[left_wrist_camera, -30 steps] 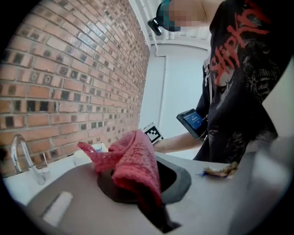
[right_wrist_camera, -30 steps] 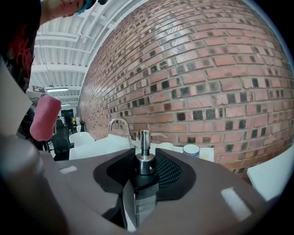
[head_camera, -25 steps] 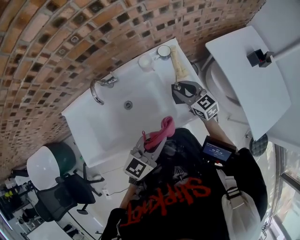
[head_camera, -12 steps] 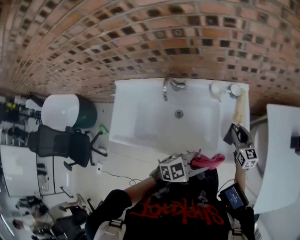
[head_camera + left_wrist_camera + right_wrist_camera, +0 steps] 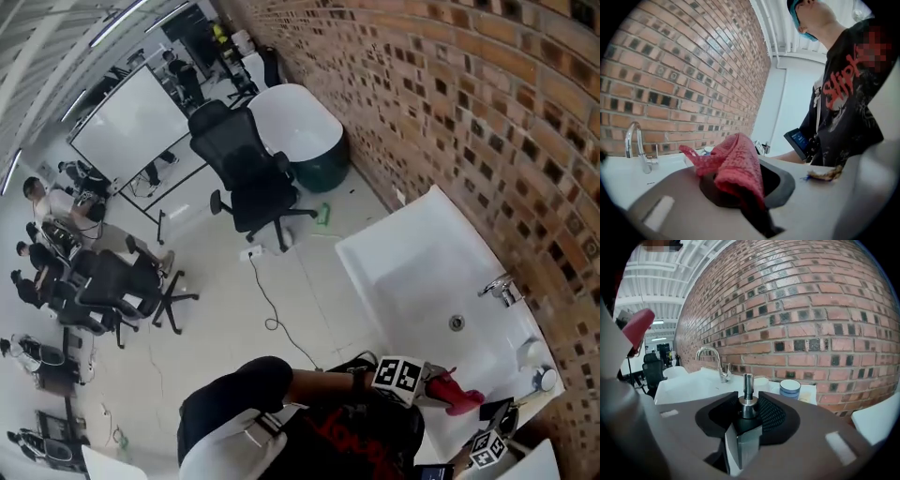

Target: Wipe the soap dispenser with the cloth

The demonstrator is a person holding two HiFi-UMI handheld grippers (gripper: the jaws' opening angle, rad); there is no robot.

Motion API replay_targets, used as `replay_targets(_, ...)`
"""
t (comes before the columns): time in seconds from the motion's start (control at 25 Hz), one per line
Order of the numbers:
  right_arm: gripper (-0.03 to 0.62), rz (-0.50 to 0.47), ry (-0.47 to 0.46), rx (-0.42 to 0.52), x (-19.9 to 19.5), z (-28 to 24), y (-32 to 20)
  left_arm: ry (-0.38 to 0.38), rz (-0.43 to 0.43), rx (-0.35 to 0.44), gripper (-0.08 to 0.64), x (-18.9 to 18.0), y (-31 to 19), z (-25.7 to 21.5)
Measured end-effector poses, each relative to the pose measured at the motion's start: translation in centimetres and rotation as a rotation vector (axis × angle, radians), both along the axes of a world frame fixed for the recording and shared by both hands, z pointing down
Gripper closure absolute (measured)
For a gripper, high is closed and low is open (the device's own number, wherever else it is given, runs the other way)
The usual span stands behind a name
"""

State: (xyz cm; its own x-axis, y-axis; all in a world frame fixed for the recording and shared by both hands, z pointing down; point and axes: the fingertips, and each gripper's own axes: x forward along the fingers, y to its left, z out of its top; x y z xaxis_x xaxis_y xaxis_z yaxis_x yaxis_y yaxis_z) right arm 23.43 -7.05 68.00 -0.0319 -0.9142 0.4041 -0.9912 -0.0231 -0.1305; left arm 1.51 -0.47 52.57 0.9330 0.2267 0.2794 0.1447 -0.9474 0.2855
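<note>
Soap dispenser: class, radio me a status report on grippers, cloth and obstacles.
Left gripper shut on pink cloth. Right gripper shut on soap dispenser. Cloth not yet touching it. Cup behind, out of the way.

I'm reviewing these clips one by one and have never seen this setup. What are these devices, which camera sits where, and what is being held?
There is no robot here. A person holds a two-jaw gripper in each hand. The head view comes from a camera on the person's head, looking down at the white sink against a brick wall. The other two pictures come from cameras riding on the grippers, each looking along its own jaws. The left gripper is closed on a pink cloth. The right gripper is closed on the soap dispenser, which stands upright between the jaws. Behind it, a tap and a blue-striped cup stand on the sink. The cloth is not on the dispenser yet.
</note>
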Motion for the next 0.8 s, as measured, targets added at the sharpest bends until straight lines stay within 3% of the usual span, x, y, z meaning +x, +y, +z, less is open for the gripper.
replay_targets(0.16,0.462,0.017,0.031,0.019,-0.3,0.1,3.8,0.090,-0.054,-0.002,0.512,-1.5,0.6,-3.0)
replay_targets(0.36,0.462,-0.003,-0.017,0.049,-1.1,2.6,1.3,0.136,-0.121,0.023,0.512,-1.3,-4.4,-4.6)
replay_targets(0.6,0.463,0.001,-0.034,0.022,0.1,2.3,3.1,0.156,-0.026,-0.026,0.512,2.4,-3.5,-3.9)
replay_targets(0.8,0.442,0.018,-0.020,0.066,-0.8,-0.4,4.4,0.159,0.040,-0.061,0.512,3.2,-2.8,-3.2)
